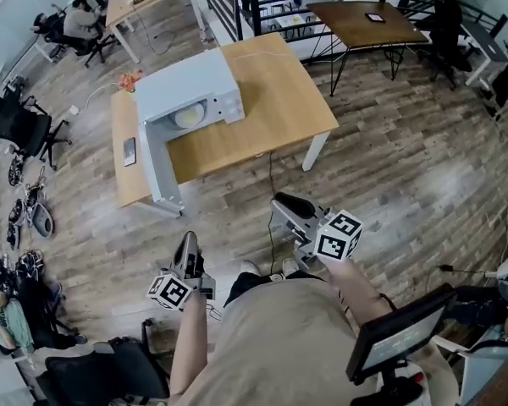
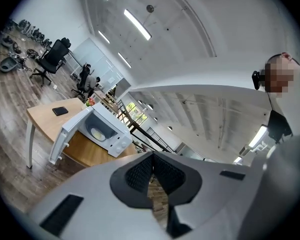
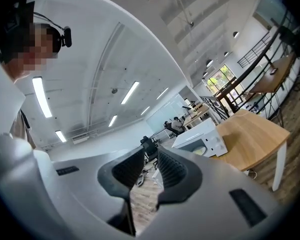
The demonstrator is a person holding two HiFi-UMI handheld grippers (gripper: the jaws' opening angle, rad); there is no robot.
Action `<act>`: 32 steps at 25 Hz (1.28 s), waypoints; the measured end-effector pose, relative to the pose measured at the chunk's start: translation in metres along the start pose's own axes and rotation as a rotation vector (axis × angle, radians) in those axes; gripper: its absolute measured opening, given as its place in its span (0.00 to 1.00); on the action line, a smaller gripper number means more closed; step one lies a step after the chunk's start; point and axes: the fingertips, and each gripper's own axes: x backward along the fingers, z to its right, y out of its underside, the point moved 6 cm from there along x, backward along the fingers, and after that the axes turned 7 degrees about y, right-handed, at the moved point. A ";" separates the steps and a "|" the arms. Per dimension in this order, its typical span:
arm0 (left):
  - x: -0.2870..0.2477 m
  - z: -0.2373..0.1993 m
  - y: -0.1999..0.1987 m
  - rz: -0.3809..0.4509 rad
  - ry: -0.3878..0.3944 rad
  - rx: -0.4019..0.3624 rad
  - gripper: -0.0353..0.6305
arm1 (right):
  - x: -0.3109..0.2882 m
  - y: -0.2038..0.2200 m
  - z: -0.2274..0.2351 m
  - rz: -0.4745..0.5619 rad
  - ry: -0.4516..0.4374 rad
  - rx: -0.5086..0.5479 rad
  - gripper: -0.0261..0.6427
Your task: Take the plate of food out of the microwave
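Observation:
On a wooden table [image 1: 279,100] stands a white microwave [image 1: 190,87] with its door [image 1: 157,167] swung open. A pale plate of food [image 1: 189,117] lies inside it. The left gripper view shows the same microwave [image 2: 112,134], plate [image 2: 97,133] and door [image 2: 62,136] far off. Both grippers hang low near the person's body, well short of the table. My left gripper [image 1: 186,242] is shut and empty, its pads meeting [image 2: 151,160]. My right gripper [image 1: 281,201] is empty too, with only a narrow slit between its jaws [image 3: 150,156]. In the right gripper view the microwave [image 3: 200,139] is distant.
A dark phone [image 1: 129,151] lies on the table left of the microwave door. Wood floor separates me from the table. Office chairs [image 1: 21,129] stand at the left, and a railing with another table [image 1: 368,19] is at the back right. A monitor [image 1: 398,337] sits near my right arm.

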 end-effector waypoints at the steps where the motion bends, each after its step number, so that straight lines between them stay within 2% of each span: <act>1: -0.001 -0.003 -0.008 0.003 0.016 -0.007 0.06 | -0.007 -0.001 -0.003 0.001 0.003 0.005 0.14; 5: 0.001 -0.021 -0.033 0.027 0.079 -0.020 0.06 | -0.034 0.000 -0.022 0.013 0.003 0.025 0.14; 9: 0.011 -0.039 -0.041 0.035 0.118 -0.008 0.06 | -0.052 0.008 -0.034 0.023 0.013 0.019 0.14; 15: 0.034 -0.069 -0.040 0.027 0.115 -0.011 0.06 | -0.073 0.033 -0.047 0.035 0.005 -0.034 0.14; 19: 0.043 -0.082 -0.048 0.061 0.107 0.026 0.06 | -0.093 0.044 -0.051 -0.005 0.004 -0.031 0.14; 26: 0.039 -0.101 -0.062 0.083 0.093 0.045 0.06 | -0.121 0.032 -0.046 -0.020 0.005 -0.009 0.14; 32: -0.001 -0.099 -0.066 0.067 0.104 0.022 0.06 | -0.138 0.019 -0.004 -0.031 0.011 -0.039 0.14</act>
